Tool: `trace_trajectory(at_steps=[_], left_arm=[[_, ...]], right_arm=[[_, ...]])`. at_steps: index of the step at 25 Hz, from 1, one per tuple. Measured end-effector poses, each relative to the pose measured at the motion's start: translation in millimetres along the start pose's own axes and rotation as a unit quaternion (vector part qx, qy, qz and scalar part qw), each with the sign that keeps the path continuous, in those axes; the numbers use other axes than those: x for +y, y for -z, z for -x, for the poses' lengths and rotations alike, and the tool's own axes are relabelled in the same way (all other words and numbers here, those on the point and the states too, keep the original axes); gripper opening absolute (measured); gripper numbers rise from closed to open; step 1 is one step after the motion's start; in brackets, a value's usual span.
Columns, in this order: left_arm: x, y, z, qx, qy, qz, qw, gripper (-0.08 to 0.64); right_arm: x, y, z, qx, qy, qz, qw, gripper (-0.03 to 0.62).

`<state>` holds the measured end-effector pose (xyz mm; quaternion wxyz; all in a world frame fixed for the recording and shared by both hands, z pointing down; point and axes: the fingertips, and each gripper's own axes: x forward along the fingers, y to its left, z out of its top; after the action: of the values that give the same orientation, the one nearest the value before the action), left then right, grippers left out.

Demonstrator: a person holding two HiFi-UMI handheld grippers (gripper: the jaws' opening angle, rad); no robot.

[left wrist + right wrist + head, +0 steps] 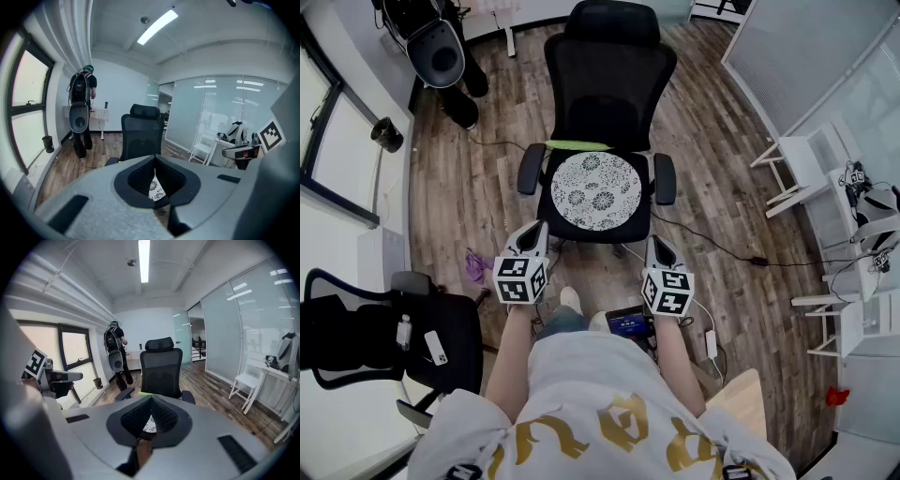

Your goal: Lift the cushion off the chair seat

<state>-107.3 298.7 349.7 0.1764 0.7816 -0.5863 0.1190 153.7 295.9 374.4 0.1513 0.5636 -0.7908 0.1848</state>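
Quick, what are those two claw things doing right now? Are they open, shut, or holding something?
Left gripper: jaws closed, holding nothing.
Right gripper: jaws closed, holding nothing.

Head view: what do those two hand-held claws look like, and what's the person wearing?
The pale grey, wedge-shaped left claw and right claw each end in black tips and carry a white cube with black square markers. The person wears a light grey short-sleeved T-shirt with gold lettering.
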Motion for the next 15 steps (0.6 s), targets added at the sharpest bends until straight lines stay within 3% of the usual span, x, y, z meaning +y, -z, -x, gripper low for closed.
trace_trajectory(at_steps=[7, 15], left_arm=[[1, -2, 2, -0.006, 0.002, 0.01, 0.9999, 0.011], [1, 9, 4, 0.011, -0.002, -0.011, 0.9999, 0.011]], right_arm=[[1, 4, 1, 0.006, 0.005, 0.006, 1.0, 0.011], [-1, 2, 1, -0.01, 0.005, -0.011, 1.0, 0.011]])
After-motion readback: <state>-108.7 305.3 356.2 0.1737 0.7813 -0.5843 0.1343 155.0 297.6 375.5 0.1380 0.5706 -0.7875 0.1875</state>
